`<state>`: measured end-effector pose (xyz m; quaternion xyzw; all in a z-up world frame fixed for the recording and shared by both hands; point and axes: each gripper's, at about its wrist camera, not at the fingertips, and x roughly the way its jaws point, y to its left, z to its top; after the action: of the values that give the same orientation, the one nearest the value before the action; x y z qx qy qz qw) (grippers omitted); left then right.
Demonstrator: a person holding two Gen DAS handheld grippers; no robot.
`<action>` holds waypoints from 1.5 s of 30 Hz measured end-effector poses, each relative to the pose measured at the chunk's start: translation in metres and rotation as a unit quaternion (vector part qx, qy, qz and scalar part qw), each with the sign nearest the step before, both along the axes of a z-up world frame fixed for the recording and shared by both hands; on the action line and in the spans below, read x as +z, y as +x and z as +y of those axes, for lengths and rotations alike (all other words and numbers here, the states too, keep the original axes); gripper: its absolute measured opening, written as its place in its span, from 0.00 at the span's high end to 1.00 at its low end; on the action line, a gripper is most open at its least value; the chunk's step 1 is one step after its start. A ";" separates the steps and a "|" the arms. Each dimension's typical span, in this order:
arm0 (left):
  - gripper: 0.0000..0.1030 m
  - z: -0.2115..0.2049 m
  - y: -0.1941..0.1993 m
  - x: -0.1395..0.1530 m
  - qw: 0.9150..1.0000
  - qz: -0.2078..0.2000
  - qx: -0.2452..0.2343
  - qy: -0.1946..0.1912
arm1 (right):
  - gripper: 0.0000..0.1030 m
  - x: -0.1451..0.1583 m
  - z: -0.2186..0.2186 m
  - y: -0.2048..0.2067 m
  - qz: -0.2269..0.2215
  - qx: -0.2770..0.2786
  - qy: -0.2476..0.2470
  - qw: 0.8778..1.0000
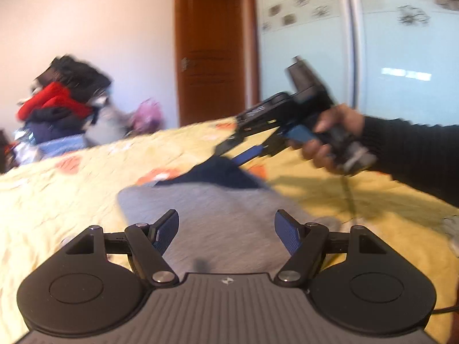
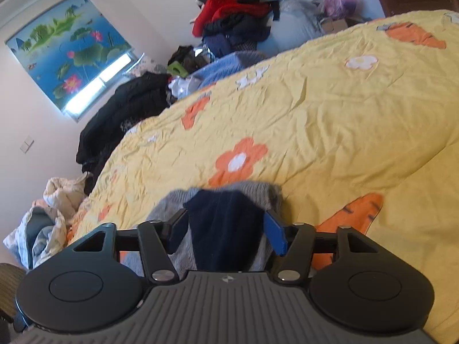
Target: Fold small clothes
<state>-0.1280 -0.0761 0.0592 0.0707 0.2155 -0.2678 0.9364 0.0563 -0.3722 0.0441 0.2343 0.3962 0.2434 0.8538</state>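
Nearest us, our left gripper (image 1: pixel 226 230) hangs with its jaws wide apart and nothing between them, just above the gray garment (image 1: pixel 218 215) spread on the yellow bedspread (image 1: pixel 57 200). A small logo marks each gripper's body, but we cannot read it as a name.

Further out, our right gripper (image 2: pixel 226 229) has its jaws spread around the garment's dark navy part (image 2: pixel 226 223); whether they pinch the cloth we cannot tell. In the left wrist view the right gripper's tips sit at the navy tip, which looks raised off the gray.

We judge the fold as only begun: one edge seems lifted, nothing neatly squared.

At the far edge, a heap of clothes (image 2: pixel 238 17) waits, apparently unfolded. No writing is legible anywhere.
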 end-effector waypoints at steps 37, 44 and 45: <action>0.65 0.038 -0.022 -0.028 0.996 0.058 0.006 0.062 | 0.36 0.003 -0.015 -0.081 -0.007 -0.033 0.018 0.999; 0.64 0.018 -0.018 -0.036 0.996 0.037 0.001 0.084 | 0.49 -0.003 0.007 -0.163 0.022 0.028 -0.069 0.997; 0.64 0.014 -0.017 -0.038 0.996 0.032 -0.001 0.088 | 0.55 -0.006 0.013 -0.167 0.026 0.032 -0.080 0.996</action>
<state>-0.1450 -0.0616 0.0213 0.1440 0.2682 -0.2506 0.9190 -0.1107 -0.3592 0.0386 0.1585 0.4436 0.2321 0.8510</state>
